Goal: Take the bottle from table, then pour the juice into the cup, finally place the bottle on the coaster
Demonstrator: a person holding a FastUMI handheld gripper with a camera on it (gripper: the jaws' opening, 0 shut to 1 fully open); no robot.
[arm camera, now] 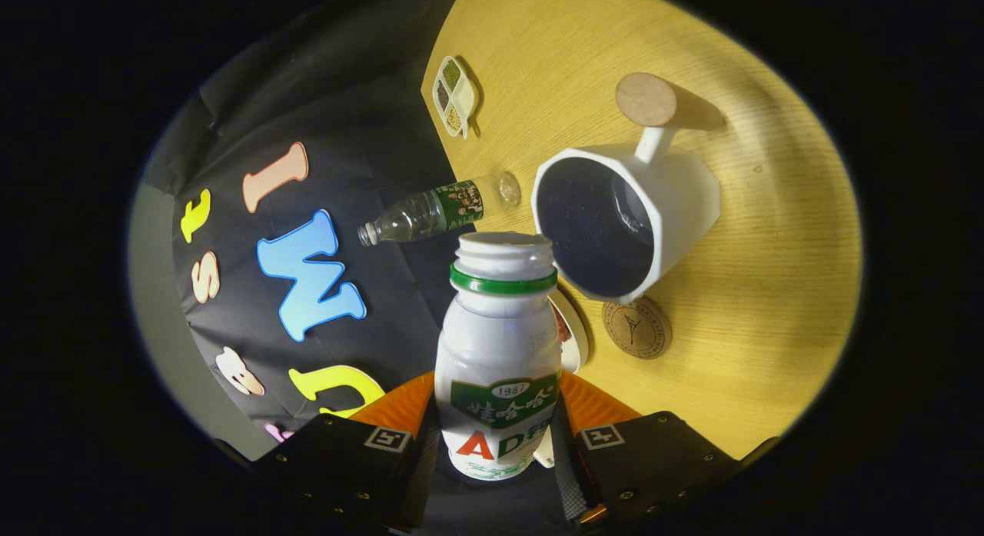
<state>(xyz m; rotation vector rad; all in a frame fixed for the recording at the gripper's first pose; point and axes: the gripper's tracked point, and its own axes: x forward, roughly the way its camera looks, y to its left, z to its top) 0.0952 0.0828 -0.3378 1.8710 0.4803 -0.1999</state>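
The jaws hold the bottle by its lower body, one finger on each side, cap off, its mouth tipped toward the cup on the desk. To pour well, bring the mouth over the cup's rim before tilting more, and tilt slowly. The coaster lies just beside the cup.

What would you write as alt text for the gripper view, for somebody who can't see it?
The gripper is shut on an uncapped white bottle, tilted so its mouth is beside the rim of a white cup on a wooden table. A round coaster lies by the cup; a clear plastic bottle and a small divided dish sit beyond.
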